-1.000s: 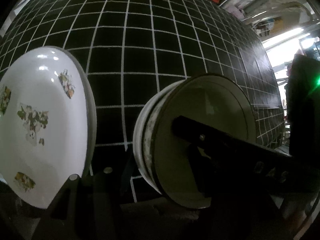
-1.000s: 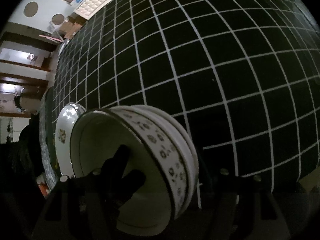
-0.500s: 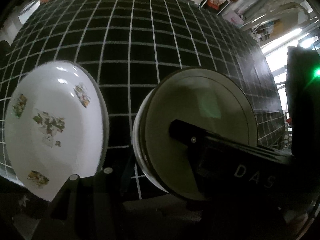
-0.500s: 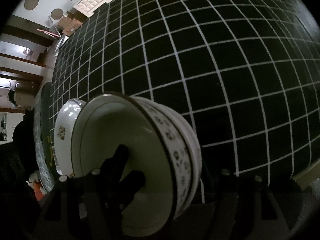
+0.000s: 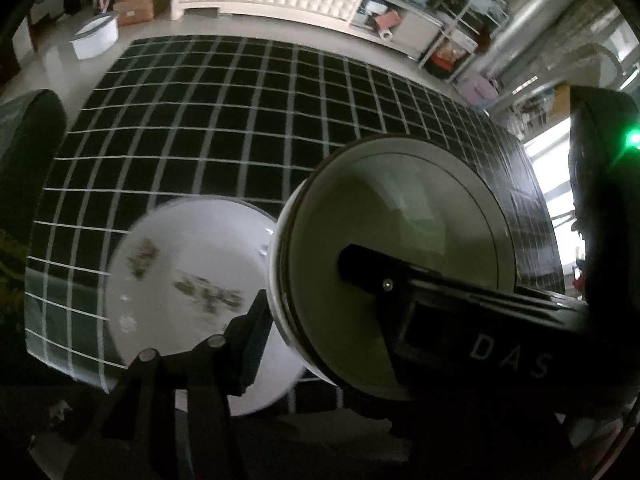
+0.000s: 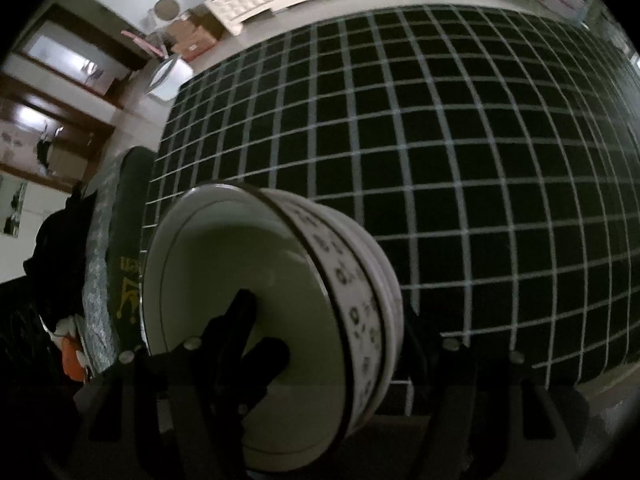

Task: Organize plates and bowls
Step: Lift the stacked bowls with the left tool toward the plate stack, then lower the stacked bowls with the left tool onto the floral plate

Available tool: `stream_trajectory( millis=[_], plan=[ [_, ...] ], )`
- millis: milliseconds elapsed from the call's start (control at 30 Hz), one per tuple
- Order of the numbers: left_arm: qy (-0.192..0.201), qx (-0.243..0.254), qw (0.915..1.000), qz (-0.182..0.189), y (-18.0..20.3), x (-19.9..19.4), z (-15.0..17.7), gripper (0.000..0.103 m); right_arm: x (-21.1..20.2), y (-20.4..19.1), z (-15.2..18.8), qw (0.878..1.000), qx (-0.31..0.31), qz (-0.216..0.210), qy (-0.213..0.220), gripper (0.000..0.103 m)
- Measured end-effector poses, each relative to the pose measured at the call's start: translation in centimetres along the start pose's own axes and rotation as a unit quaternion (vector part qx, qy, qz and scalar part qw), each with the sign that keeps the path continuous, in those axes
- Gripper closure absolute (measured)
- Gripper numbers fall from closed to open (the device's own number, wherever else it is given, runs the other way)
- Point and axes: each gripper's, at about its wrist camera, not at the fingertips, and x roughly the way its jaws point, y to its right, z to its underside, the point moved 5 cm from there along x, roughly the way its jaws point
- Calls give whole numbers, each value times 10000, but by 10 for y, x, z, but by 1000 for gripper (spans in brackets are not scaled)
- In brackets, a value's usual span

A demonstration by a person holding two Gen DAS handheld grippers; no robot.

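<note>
Bowls: we list a nested stack (image 6: 280,320), rims gripped on opposite sides by left gripper (image 5: 280,312) and right gripper (image 6: 320,360), fingers part-open, clamped, clear of the gridded worktop (image 6: 480,160) | Plate: flowered plate (image 5: 192,292) lying apart on worktop | Status: bowls gathered, we judge; placement and plate outstanding.

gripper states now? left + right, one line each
Left gripper: closed on the rim of the stacked bowls, one finger inside.
Right gripper: closed on the same stacked bowls from the opposite rim, one finger inside.
</note>
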Motion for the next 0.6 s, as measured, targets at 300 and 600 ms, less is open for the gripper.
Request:
stream_trajectory(
  millis=[300, 600],
  plan=[
    [39, -318, 9994, -155, -57, -3, 0, 52, 38, -53, -12, 9992, -336, -32, -203, 31],
    [-82, -560, 9983, -144, -86, 10, 5, 52, 71, -70, -15, 9980, -430, 133, -454, 32]
  ],
)
